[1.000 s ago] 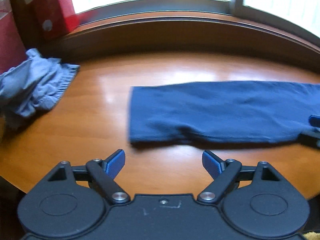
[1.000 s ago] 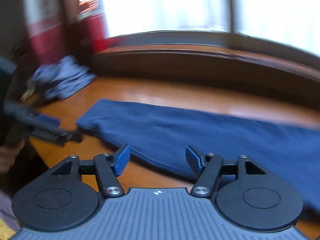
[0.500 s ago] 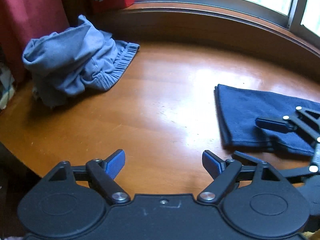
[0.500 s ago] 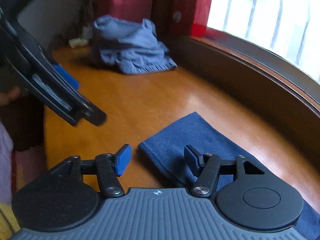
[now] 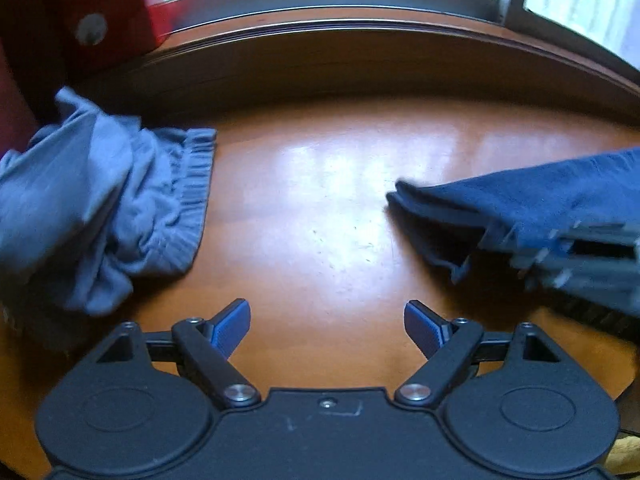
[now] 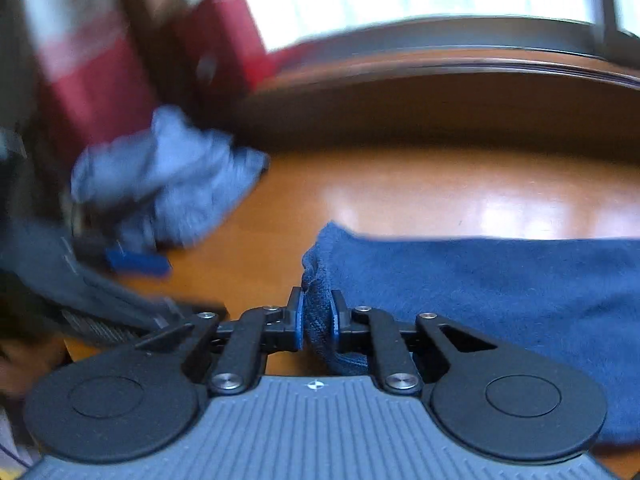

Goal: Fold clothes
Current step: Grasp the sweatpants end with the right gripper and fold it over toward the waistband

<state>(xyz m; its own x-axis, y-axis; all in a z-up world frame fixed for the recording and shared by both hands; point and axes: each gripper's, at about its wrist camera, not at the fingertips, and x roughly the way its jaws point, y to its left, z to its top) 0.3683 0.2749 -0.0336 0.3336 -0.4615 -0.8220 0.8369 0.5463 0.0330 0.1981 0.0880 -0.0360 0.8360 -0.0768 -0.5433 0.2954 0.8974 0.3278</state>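
The table (image 5: 320, 208) fills both views, glossy orange-brown wood running back to a sill under a bright window at 12 o'clock. On it, toward 3 o'clock in the left wrist view, lies the navy garment (image 6: 480, 280), a long flat band whose near end is lifted off the wood. At 9 o'clock a crumpled grey garment (image 5: 100, 208) sits in a heap, well apart from the navy one, in front of red boxes (image 5: 72, 20).

The right gripper (image 6: 316, 320) has just been closing, and its blue pads now pinch the bunched corner of the navy garment between them. The left gripper (image 5: 327, 326) hangs over bare wood at 6 o'clock, fingers spread wide with nothing between them, roughly midway between the two garments.

The step in hand looks like gripping the navy garment's end for the next fold. The next move likely calls for carrying that pinched corner up and over along the band, keeping the edges aligned, while the left gripper takes the far corner of the same end or pins the cloth.
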